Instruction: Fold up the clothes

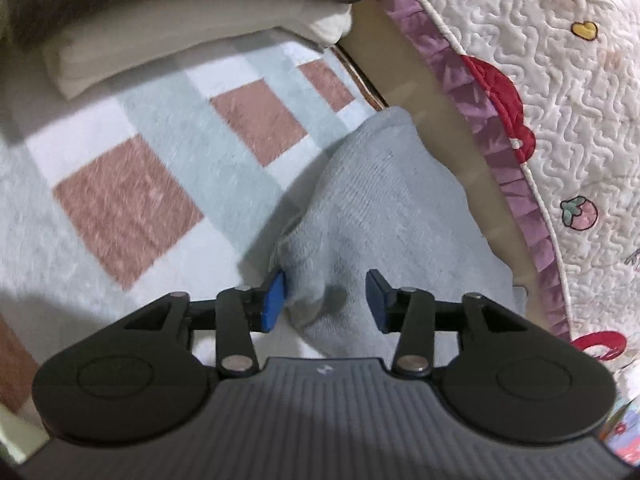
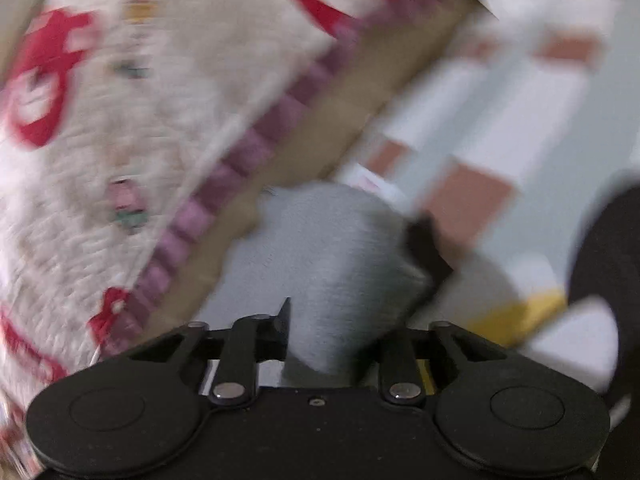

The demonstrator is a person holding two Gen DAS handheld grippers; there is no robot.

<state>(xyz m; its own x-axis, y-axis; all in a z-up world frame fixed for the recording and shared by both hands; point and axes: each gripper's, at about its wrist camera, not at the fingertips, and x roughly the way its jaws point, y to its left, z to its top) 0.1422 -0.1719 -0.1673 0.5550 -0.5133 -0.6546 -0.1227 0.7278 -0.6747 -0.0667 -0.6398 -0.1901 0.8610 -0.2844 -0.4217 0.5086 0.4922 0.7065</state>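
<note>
A grey fleece garment (image 1: 372, 208) lies bunched on the checked blanket beside the quilt's edge. My left gripper (image 1: 326, 300) is open just over its near end. The left blue pad (image 1: 274, 300) touches the cloth's edge and the right pad stands apart from it. The right wrist view is blurred by motion. There the same grey garment (image 2: 332, 264) fills the gap of my right gripper (image 2: 332, 332), pressed against its left finger (image 2: 283, 320) and covering the right one. The left gripper's black finger (image 2: 426, 244) shows at the cloth's far side.
A checked blanket (image 1: 132, 200) of pale green, white and brown squares covers the surface. A quilted cream cover with red shapes and a purple frill (image 1: 540, 128) rises on the right over a tan edge (image 1: 440, 120). A cream pillow (image 1: 168, 52) lies at the back.
</note>
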